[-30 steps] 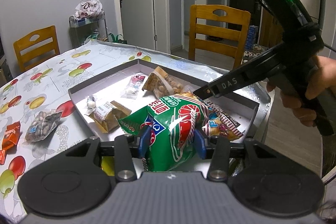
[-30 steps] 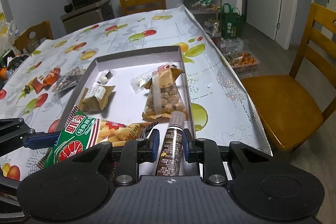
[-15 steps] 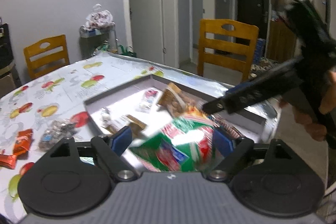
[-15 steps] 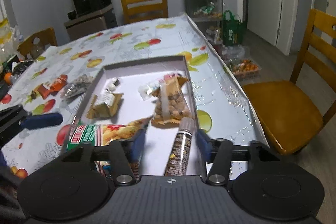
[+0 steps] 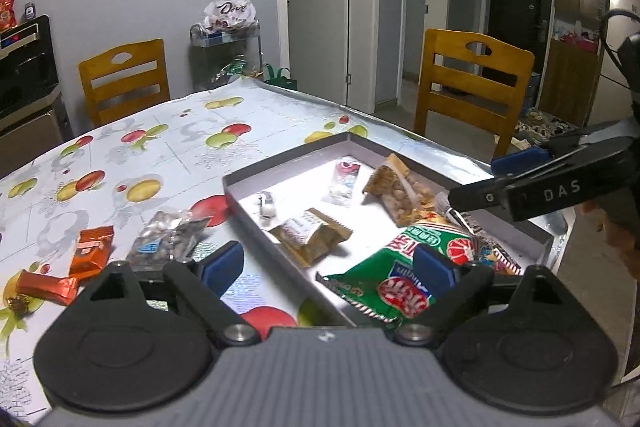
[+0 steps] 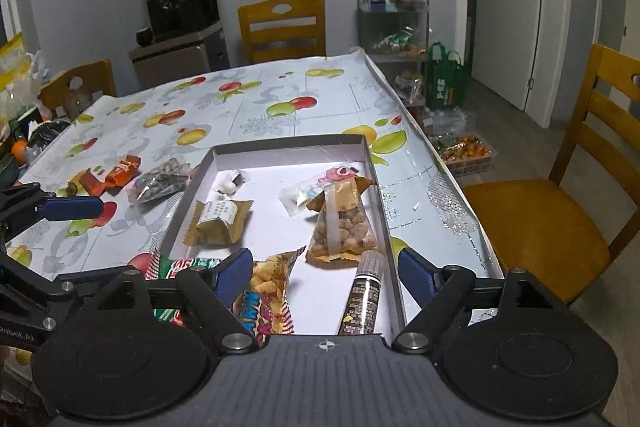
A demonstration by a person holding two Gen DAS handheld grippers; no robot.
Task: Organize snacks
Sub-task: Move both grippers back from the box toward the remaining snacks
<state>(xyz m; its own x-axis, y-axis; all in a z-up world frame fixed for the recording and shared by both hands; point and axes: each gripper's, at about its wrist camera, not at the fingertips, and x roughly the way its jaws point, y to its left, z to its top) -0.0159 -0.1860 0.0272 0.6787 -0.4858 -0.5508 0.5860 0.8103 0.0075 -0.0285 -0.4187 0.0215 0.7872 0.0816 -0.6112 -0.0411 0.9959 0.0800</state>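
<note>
A shallow grey box [image 5: 240,183] [image 6: 280,145] on the fruit-print table holds several snacks. A green chip bag [image 5: 400,267] [image 6: 188,263] lies at its near end, beside a brown tube [image 6: 362,295], a nut pouch [image 6: 342,223] [image 5: 400,193] and a gold packet [image 6: 220,221] [image 5: 310,237]. My left gripper [image 5: 328,267] is open and empty above the box's near edge. My right gripper [image 6: 326,273] is open and empty over the tube and chip bag; it shows at the right of the left wrist view [image 5: 520,183].
Outside the box lie a grey nut packet [image 5: 168,237] [image 6: 162,179] and orange wrappers [image 5: 90,251] [image 6: 116,173]. Wooden chairs [image 5: 472,87] [image 6: 560,219] stand around the table. A wire rack [image 6: 394,23] with bags stands by the wall.
Both grippers opened. The left let go of the green chip bag and the right let go of the brown tube; both now lie in the box. Both grippers drew back.
</note>
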